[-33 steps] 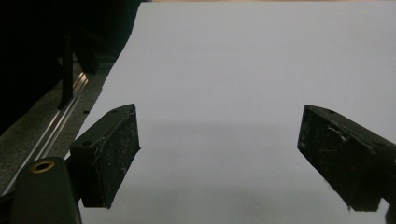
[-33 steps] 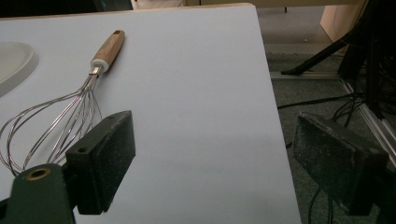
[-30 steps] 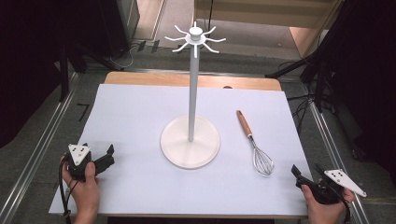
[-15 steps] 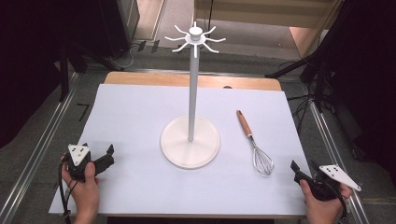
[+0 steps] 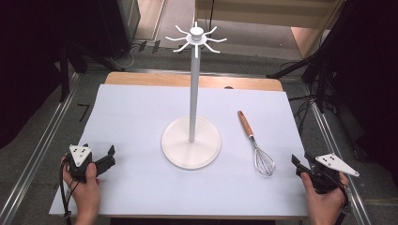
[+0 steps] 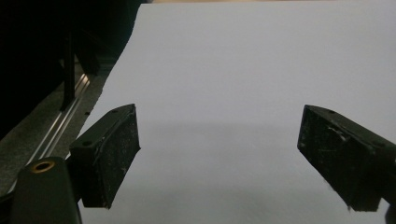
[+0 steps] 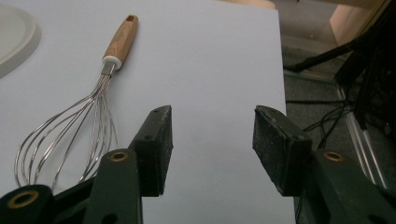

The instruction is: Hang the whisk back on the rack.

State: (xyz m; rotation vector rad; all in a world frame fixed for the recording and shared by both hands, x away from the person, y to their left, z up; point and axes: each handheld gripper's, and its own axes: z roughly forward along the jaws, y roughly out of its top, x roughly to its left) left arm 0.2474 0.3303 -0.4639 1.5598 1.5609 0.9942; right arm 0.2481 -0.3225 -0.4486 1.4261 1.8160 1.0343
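A wire whisk [image 5: 256, 143] with a wooden handle lies on the white sheet, right of a tall white hook stand [image 5: 191, 140]. In the right gripper view the whisk [image 7: 84, 107] sits left of my jaws. My right gripper [image 5: 301, 165] hovers at the sheet's right front corner; its jaws have just been closing, and they stand partly open [image 7: 210, 144] with nothing between them. My left gripper [image 5: 109, 157] rests at the front left, its jaws wide open [image 6: 217, 154] over bare sheet.
The white sheet [image 5: 141, 117] covers a wooden table [image 5: 141, 79]. Metal rails [image 5: 42, 150] run along both sides. Dark stands and cables [image 5: 319, 89] crowd the floor at the right and back.
The right hand has lifted a little and shifted inward. Its jaws stand closer together than before. The left hand has stayed put.
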